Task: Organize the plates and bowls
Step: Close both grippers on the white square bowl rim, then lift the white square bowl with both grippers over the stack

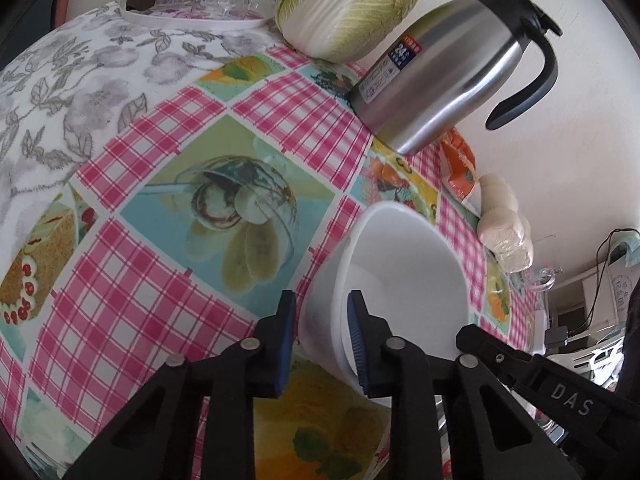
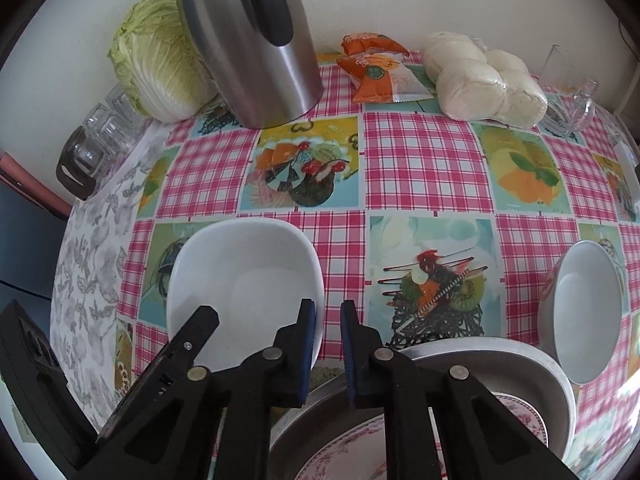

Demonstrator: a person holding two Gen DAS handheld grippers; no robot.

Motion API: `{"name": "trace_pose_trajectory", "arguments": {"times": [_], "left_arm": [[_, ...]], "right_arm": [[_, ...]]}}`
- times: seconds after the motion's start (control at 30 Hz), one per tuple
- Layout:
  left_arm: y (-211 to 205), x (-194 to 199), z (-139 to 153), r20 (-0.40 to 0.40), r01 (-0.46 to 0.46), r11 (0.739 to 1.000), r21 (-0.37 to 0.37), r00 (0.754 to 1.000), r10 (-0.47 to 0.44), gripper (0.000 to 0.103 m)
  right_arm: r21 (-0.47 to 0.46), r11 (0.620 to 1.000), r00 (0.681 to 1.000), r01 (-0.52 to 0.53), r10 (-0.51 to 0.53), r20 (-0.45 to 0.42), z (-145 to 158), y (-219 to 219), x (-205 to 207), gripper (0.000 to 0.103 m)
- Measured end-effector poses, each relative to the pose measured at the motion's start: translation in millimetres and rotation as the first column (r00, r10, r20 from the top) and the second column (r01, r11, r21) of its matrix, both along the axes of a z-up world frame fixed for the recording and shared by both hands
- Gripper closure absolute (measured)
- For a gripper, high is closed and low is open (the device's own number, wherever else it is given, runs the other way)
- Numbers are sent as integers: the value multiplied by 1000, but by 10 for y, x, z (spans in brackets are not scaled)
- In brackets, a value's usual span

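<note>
Straddling the near wall of the white square bowl (image 1: 400,272), the left claw (image 1: 322,344) seems closed on it. The right claw (image 2: 325,354) is almost shut, empty, beside that bowl. Along the bench's (image 2: 424,160) far edge stand a steel jug (image 1: 452,68), cabbage (image 1: 352,4), orange packets (image 2: 376,68). "DAS" marks the right claw's arm.

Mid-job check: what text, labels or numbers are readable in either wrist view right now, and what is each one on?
"DAS": raised letters on the black arm of the right tongs, seen in the left wrist view.
Label on the steel thermos jug: red and blue patches with print, too small to read.
Orange snack packets: printed logo, too blurred to read.
Round sign on the background cabinet: characters illegible.
Nothing else readable.
</note>
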State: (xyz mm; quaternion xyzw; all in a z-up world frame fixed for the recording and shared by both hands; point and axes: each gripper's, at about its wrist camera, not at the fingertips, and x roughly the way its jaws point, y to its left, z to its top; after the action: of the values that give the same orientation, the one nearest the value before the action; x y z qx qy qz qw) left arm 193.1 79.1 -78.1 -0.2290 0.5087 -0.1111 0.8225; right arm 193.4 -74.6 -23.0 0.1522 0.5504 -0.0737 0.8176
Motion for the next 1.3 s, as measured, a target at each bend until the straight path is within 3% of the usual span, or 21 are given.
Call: {"name": "trace_pose_trajectory", "arguments": {"times": [0.3, 0.63, 1.0, 1.3], "left_arm": [[-9, 1, -74, 0, -4, 1000, -20, 1000, 4, 81], [124, -31, 38, 16, -25, 999, -19, 1000, 26, 87], [157, -287, 661, 146, -51, 998, 27, 988, 46, 87], [-15, -577, 1117, 246, -14, 999, 47, 969, 2, 87]], "right_arm": [[-7, 1000, 998, -16, 15, -64, -214, 112, 58, 94], [12, 999, 999, -33, 34, -33, -162, 163, 37, 94], [15, 997, 993, -78, 77, 87, 323, 240, -179, 94], [25, 997, 978, -75, 68, 195, 777, 77, -542, 94]]}}
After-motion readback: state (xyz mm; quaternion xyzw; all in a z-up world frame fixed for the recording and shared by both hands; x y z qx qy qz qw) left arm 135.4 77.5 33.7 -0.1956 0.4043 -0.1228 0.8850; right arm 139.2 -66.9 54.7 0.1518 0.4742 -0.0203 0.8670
